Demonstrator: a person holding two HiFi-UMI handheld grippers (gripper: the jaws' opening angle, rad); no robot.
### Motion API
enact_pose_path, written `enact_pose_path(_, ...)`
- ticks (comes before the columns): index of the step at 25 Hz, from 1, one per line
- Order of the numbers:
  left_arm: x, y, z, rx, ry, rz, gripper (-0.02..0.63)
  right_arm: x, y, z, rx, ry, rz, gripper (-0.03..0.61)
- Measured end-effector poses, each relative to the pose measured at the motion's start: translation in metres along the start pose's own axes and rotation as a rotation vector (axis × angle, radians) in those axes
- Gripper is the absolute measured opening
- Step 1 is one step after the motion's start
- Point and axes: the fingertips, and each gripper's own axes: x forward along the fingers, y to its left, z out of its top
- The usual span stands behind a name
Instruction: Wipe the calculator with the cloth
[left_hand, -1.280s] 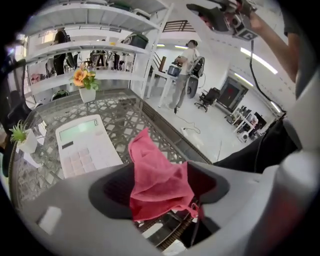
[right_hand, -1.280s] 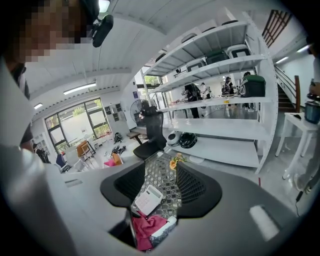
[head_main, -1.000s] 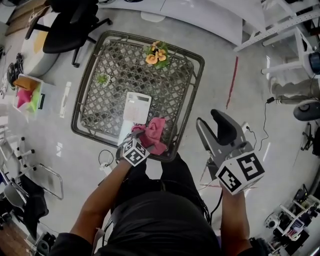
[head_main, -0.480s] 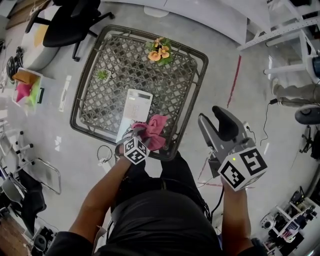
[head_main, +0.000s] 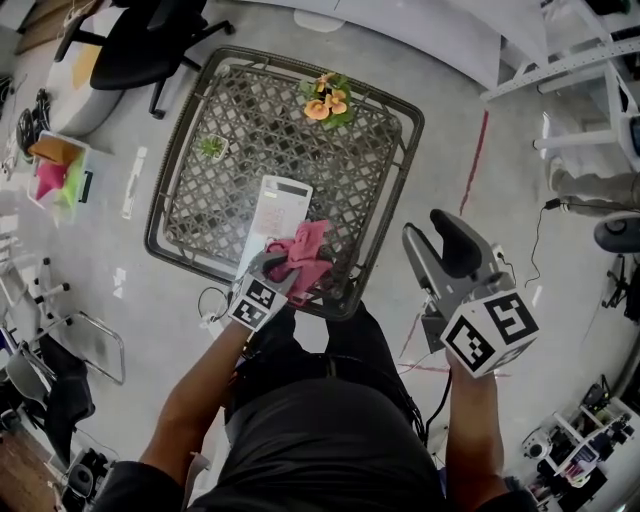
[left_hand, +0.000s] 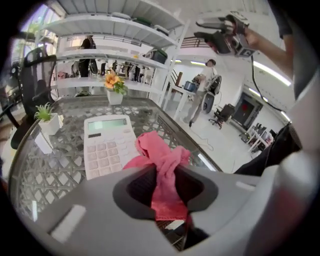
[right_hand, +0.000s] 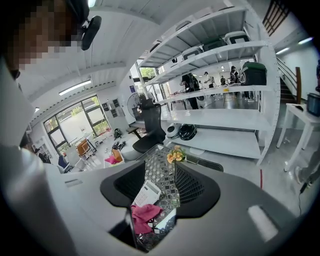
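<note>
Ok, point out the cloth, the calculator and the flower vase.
cloth (left_hand: 161, 151), left gripper view, bunched upper fold.
calculator (left_hand: 106, 149), left gripper view, keypad.
flower vase (head_main: 326, 103), head view, orange blooms.

The left gripper (left_hand: 167, 194) with jaws clamped on pink cloth (left_hand: 161, 152), white calculator (left_hand: 107, 146) just beyond on lattice table (left_hand: 45, 175)

Near edge of calculator (head_main: 278, 212) beneath pink cloth (head_main: 304, 262); key markings (left_hand: 106, 154) illegibly small.

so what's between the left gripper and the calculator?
Only the cloth, pinched in the left gripper, whose jaws are shut on it, and bunched at the calculator's near right corner. The left gripper view shows it.
</note>
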Motion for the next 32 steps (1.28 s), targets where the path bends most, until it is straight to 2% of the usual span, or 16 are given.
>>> enact_pose_path(9, -0.056, 0.074, 0.059, -0.191, -0.246, 0.095, 0.155, 0.005, 0.003, -0.004, 0.010, 0.001, -0.005, 0.183)
enact_pose_path(14, -0.069, 0.126, 0.080, -0.274, -0.313, 0.186, 0.155, 0.007, 0.002, -0.005, 0.013, 0.008, -0.011, 0.183)
enact_pose_path(22, -0.030, 0.175, 0.084, -0.371, -0.259, 0.270, 0.155, 0.009, -0.008, -0.009, 0.022, 0.021, -0.030, 0.183)
enact_pose_path(27, 0.002, 0.170, 0.084, -0.325, -0.184, 0.255, 0.155, 0.010, -0.015, -0.011, 0.027, 0.026, -0.038, 0.183)
enact_pose_path(32, 0.022, 0.148, 0.091, -0.262, -0.152, 0.227, 0.155, 0.009, -0.022, -0.013, 0.037, 0.026, -0.043, 0.183)
